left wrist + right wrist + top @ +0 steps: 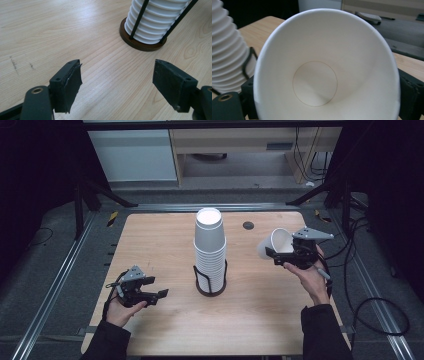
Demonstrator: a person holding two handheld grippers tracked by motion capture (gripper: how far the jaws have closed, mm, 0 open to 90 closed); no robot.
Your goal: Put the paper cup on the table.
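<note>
A tall stack of white paper cups (210,247) stands upside down in a black wire holder with a round dark base (210,287) at the table's middle. My right gripper (278,254) is shut on a single white paper cup (274,243), held on its side above the table to the right of the stack. In the right gripper view that cup (324,75) turns its open mouth to the camera, with the stack (227,50) at the left. My left gripper (159,288) rests open near the table's front left. Its jaws (117,85) stand wide apart over bare wood, the stack's base (142,42) ahead.
The wooden table (165,240) has a small dark round grommet (248,225) at the back right. Metal rails and black frame legs flank the table. Cables lie on the floor at the right (370,305).
</note>
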